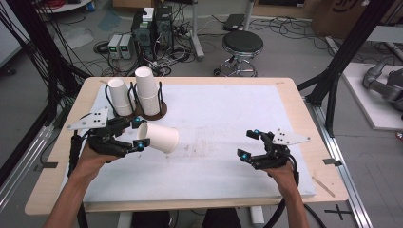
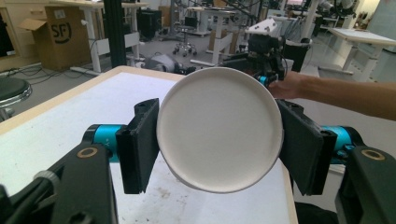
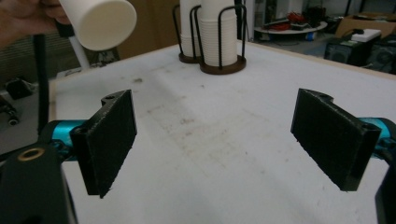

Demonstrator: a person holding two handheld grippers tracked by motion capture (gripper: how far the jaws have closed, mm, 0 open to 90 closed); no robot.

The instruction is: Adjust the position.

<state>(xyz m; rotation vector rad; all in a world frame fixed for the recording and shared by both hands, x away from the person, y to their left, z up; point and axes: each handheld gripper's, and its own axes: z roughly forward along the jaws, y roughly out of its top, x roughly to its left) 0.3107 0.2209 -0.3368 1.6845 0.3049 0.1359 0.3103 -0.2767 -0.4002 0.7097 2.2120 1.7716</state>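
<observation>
With the left tongs (image 1: pixel 138 133) clamped on the sideways paper cup (image 1: pixel 159 137) and the right tongs (image 1: pixel 250 143) wide, grip gently to avoid crushing it.

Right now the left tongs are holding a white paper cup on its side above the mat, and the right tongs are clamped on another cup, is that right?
Not quite. The right tongs are open and hold nothing, as the right gripper view shows: bare white mat lies between the pads. The rest stands: the left tongs grip a white paper cup on its side above the mat.
</observation>
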